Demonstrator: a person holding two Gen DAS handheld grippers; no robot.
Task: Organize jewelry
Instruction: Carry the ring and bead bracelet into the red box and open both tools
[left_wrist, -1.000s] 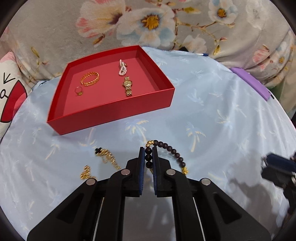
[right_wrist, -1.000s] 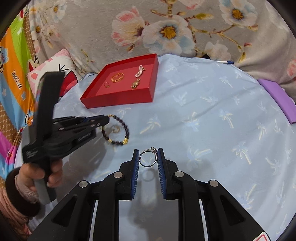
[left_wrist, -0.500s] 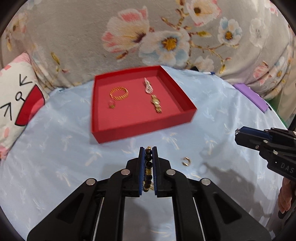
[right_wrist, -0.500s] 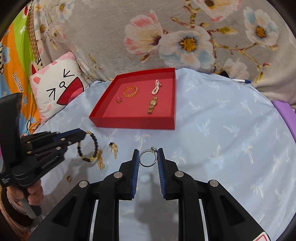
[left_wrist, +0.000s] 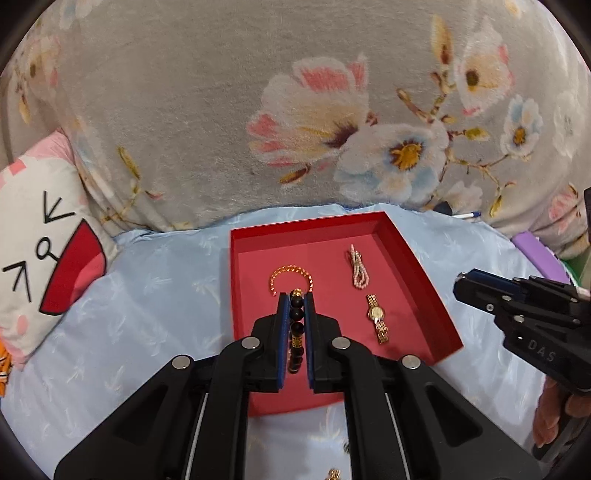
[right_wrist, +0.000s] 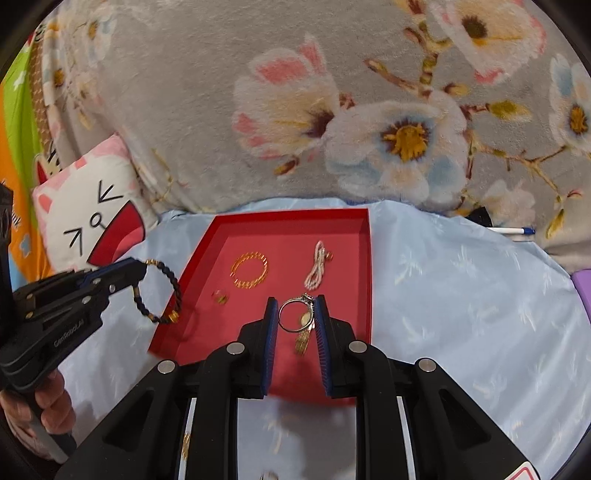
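jewelry first: a black bead bracelet (left_wrist: 296, 329) with gold spacers is pinched between the nearly closed pads of the left gripper (left_wrist: 295, 301), its loop hanging over the near left edge of the red tray (left_wrist: 436, 295). the right gripper (right_wrist: 295, 312) clamps a silver ring (right_wrist: 293, 314) upright between its blue pads, over the tray's near part. in the tray lie a gold chain bracelet (left_wrist: 291, 275), a pearl strand (left_wrist: 358, 266), a gold watch (left_wrist: 377, 322) and a small ring (right_wrist: 221, 296), too blurred to make out. readable writing: "das" on the right gripper's body, "gemrobolab"-like lettering on the left one, hard to read. a bare hand (right_wrist: 51, 406) holds its handle, cut off at the frame edge. gold pieces on the blue cloth (left_wrist: 166, 295) are mostly hidden under the fingers.
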